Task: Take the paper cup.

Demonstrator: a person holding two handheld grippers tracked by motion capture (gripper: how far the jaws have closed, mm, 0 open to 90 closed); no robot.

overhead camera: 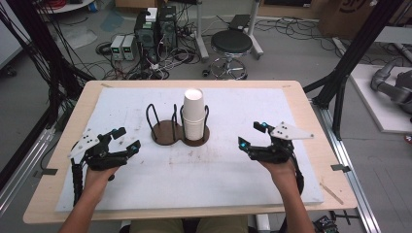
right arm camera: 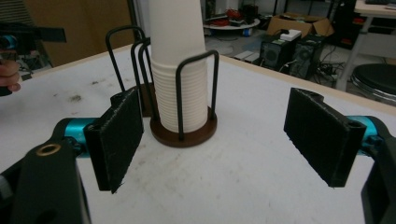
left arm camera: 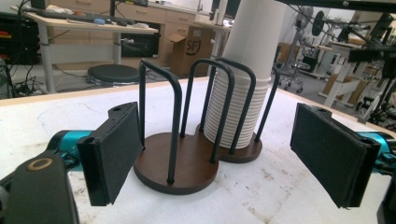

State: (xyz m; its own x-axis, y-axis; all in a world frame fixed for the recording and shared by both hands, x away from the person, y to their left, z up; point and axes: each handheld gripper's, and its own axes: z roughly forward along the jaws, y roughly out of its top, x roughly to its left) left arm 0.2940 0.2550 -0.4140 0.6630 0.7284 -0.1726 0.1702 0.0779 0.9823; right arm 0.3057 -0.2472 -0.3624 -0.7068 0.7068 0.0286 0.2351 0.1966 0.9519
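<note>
A stack of white paper cups (overhead camera: pixel 194 114) stands upright in the right ring of a dark brown two-place holder (overhead camera: pixel 171 133) with black wire hoops, at the table's middle. The holder's left place is empty. My left gripper (overhead camera: pixel 125 139) hovers left of the holder, open, nothing between its pads. My right gripper (overhead camera: pixel 251 134) is right of the holder, open and empty too. In the left gripper view the cup stack (left arm camera: pixel 245 88) and holder (left arm camera: pixel 187 163) lie ahead between the pads (left arm camera: pixel 114 151). In the right gripper view the cup stack (right arm camera: pixel 180 70) stands ahead, left of centre.
A white mat (overhead camera: pixel 243 170) covers the wooden table (overhead camera: pixel 311 121). Beyond the far edge stand a black stool (overhead camera: pixel 231 44), computer boxes (overhead camera: pixel 155 29) and tangled cables on the floor. Black frame posts rise at both sides.
</note>
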